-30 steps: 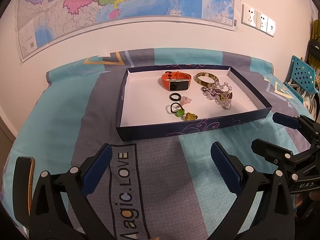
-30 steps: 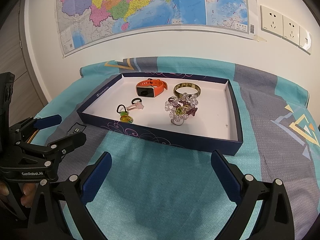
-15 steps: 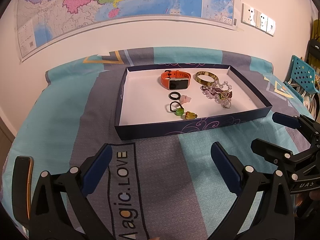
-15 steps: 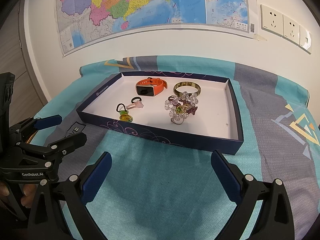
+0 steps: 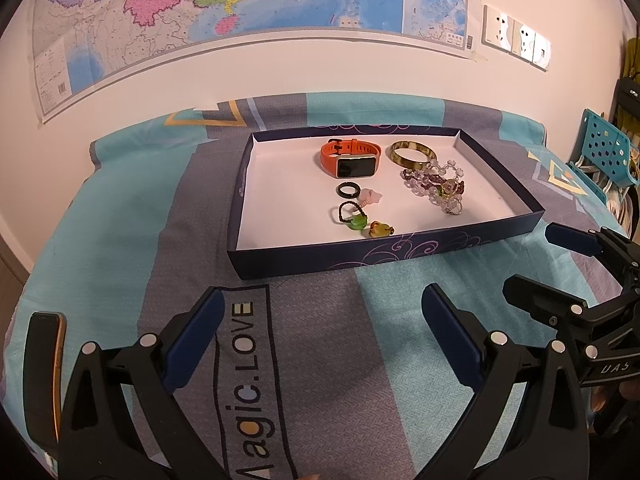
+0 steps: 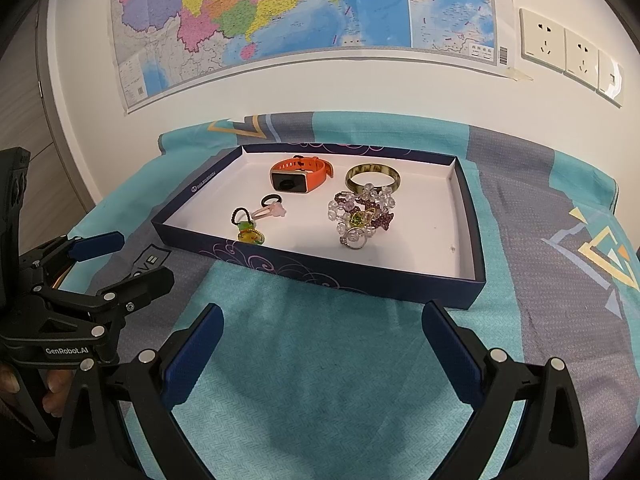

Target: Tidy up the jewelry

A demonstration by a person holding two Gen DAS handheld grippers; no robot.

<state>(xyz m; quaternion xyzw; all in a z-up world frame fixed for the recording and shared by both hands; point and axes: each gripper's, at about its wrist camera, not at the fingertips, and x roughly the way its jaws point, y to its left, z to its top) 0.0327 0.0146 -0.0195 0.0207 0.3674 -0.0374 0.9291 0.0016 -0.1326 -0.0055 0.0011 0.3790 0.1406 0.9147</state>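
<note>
Before the tray [image 5: 384,254], both grippers level, jaws wide

- I see a navy tray [image 5: 400,250] with lilac swirls on its wall and a white floor.
- Inside the tray: an orange watch [image 5: 349,157], an olive mottled bangle [image 5: 412,153], and clear-and-purple beads [image 5: 438,187].
- Under the tray lies a teal and grey cloth [image 5: 120,240].
- My gripper pads [image 5: 192,344] are blue.
</note>
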